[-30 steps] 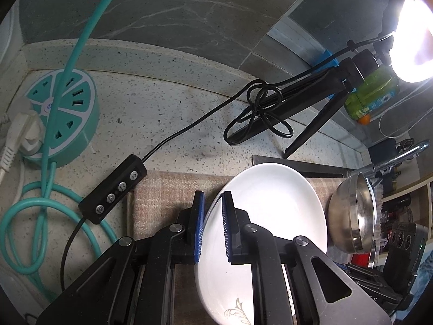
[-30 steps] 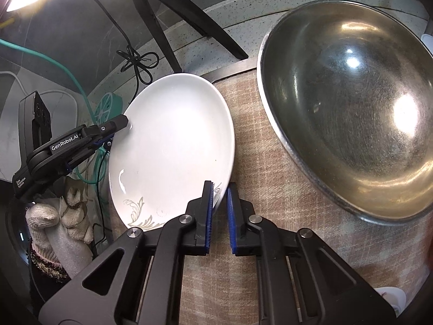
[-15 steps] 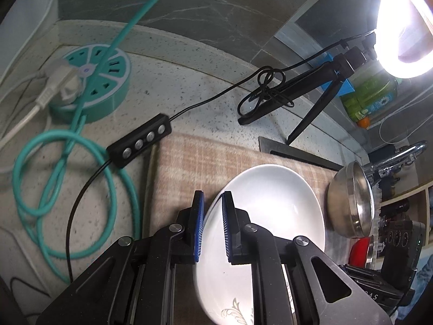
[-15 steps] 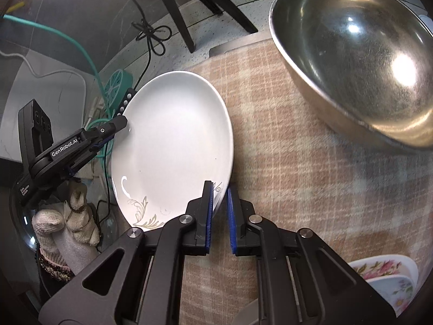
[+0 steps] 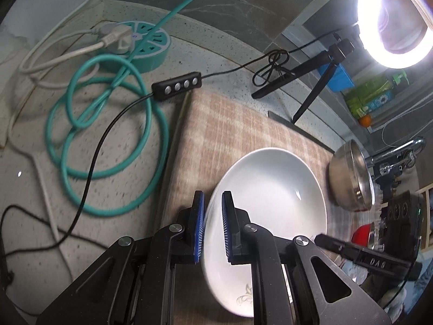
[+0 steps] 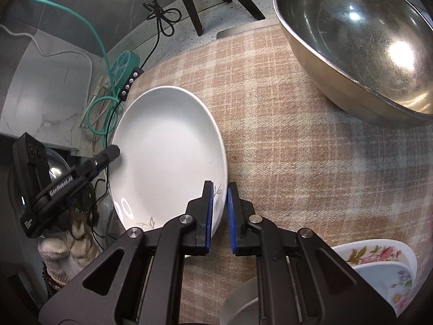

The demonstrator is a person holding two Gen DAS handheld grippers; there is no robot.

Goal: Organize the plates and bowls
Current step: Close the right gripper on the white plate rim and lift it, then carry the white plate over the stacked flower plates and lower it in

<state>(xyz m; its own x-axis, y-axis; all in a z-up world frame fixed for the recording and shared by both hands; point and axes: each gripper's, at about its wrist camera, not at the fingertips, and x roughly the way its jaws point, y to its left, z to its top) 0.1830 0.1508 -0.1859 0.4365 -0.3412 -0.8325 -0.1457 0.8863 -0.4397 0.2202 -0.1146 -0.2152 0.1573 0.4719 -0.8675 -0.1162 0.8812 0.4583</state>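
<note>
White plate (image 5: 270, 195) gripped from both sides

Left hand-held gripper (image 5: 212, 227) and right hand-held gripper (image 6: 219, 214) each pinched its rim above the plaid mat (image 6: 284, 124).

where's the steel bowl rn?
The steel bowl sits on the checked mat, top right in the right wrist view and right of the white plate; the left wrist view has it at the mat's far right.

White plate (image 6: 167, 146) – beige plaid cloth (image 6: 284, 146)
</note>
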